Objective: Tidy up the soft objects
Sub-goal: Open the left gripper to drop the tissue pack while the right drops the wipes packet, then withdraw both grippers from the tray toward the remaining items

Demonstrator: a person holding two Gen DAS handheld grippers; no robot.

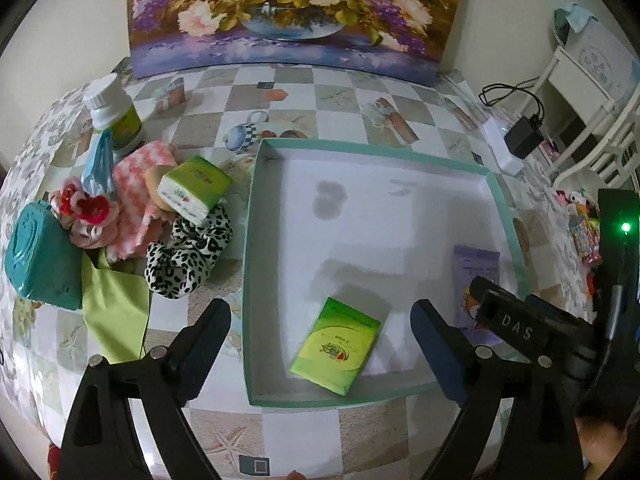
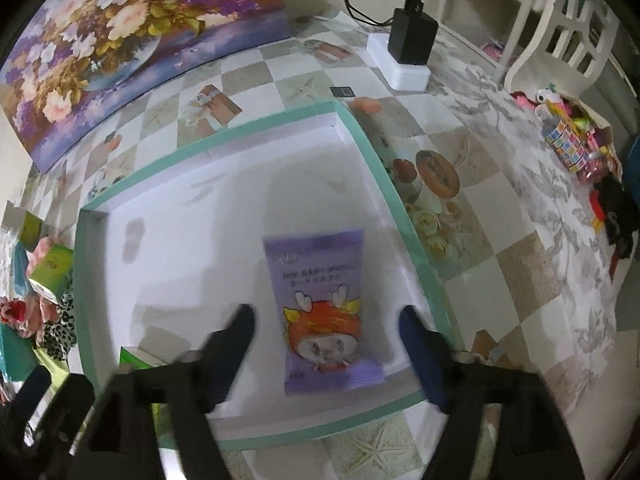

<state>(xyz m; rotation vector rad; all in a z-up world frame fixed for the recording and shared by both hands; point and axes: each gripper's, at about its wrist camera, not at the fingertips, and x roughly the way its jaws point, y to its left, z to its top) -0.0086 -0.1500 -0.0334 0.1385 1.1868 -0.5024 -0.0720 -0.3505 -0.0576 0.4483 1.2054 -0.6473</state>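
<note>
A white box with a teal rim (image 1: 256, 216) (image 2: 368, 148) sits on the checked tablecloth. A green tissue pack (image 1: 336, 346) lies flat inside near its front, and a purple wipes pack (image 2: 324, 312) (image 1: 474, 276) lies at its right side. My left gripper (image 1: 320, 332) is open and empty above the green pack. My right gripper (image 2: 326, 334) is open and empty above the purple pack. Left of the box lies a pile: a second green tissue pack (image 1: 194, 190), a leopard scrunchie (image 1: 188, 256), a pink checked cloth (image 1: 136, 200), a red-pink scrunchie (image 1: 86, 210), a green cloth (image 1: 116, 308).
A teal case (image 1: 38, 258) and a white-capped bottle (image 1: 112, 112) stand by the pile. A flower painting (image 1: 296, 12) leans at the back. A black charger on a white block (image 2: 408, 48), a white chair (image 2: 560, 28) and colourful toys (image 2: 580, 148) are to the right.
</note>
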